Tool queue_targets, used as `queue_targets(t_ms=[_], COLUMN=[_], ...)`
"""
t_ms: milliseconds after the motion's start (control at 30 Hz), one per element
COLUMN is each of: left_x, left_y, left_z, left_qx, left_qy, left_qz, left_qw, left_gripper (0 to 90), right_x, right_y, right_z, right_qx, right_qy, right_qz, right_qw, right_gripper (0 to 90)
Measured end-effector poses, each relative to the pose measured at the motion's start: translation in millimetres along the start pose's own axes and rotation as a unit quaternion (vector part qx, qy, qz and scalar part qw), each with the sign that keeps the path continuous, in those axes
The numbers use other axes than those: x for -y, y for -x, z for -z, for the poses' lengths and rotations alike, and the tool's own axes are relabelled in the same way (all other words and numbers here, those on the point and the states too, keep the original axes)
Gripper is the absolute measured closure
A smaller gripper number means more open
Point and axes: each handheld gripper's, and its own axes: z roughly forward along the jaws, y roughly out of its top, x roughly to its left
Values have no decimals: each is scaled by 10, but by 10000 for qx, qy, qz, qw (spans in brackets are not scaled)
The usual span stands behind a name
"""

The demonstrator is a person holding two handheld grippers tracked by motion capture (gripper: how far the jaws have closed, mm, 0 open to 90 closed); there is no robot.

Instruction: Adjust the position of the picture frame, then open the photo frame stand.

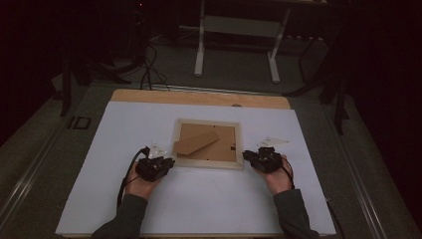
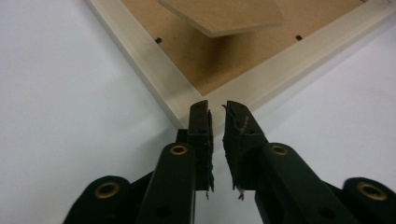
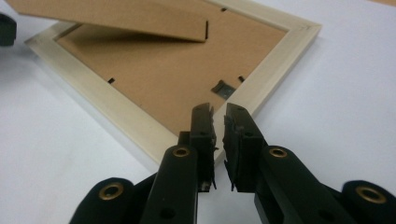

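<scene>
Nearest in the high view, two grey sleeves are cut off by the bottom edge, and each hand is mostly covered by the black gripper it carries. The left gripper (image 1: 166, 163) sits at the near left corner of a picture frame (image 1: 208, 164), the right gripper (image 1: 250, 157) at its near right corner.

In the left gripper view the fingers (image 2: 201, 122) stand a narrow slit apart with nothing between them; their tips cover the frame's corner, so whether they touch the wood cannot be told. Frayed pad lining hangs from their inner faces. In the right gripper view the fingers (image 3: 204, 126) are likewise parted by a thin gap, gripping nothing, and they hide the frame's nearest edge.

The pale wooden picture frame (image 3: 112, 109) lies face down on the white worktop (image 1: 199, 199), its brown backing board (image 1: 211, 144) uppermost. A stand flap (image 1: 195, 143) lifts off the board at a slant; both gripper views cut off its far end. A small metal hanger (image 3: 223, 88) shows near one corner, blurred.

Beyond the white sheet a strip of bare wood (image 1: 199, 97) edges the worktop. Farther back, a white stand (image 1: 239, 35) is dim, the rest of the room lost in darkness.
</scene>
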Motion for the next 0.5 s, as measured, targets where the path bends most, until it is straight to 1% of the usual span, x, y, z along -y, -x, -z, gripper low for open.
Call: queue_targets(t_ms=[100,200,300,433,467,500], left_x=[-6,-20,-66,-96,-96,-105], left_y=[8,8,46,40,40,36], left_z=[26,74,162,220,220,240], left_qx=[34,213,209,273,273,315], left_qy=[41,60,207,269,269,277], left_qz=[-15,35,2,46,46,64], left_qw=[10000,9997,9996,9993,9993,9991], left_gripper=[790,774,720,670,670,670], right_x=[-2,0,17,23,23,20], right_y=[24,58,107,133,133,134], right_z=[19,51,62,59,59,62], right_qx=[-17,5,6,11,11,16], right_qy=[62,127,169,157,157,164], right_qz=[-67,-116,-246,-303,-303,-312], right_qw=[10000,9999,9996,9994,9994,9994], right_gripper=[814,784,762,724,724,711])
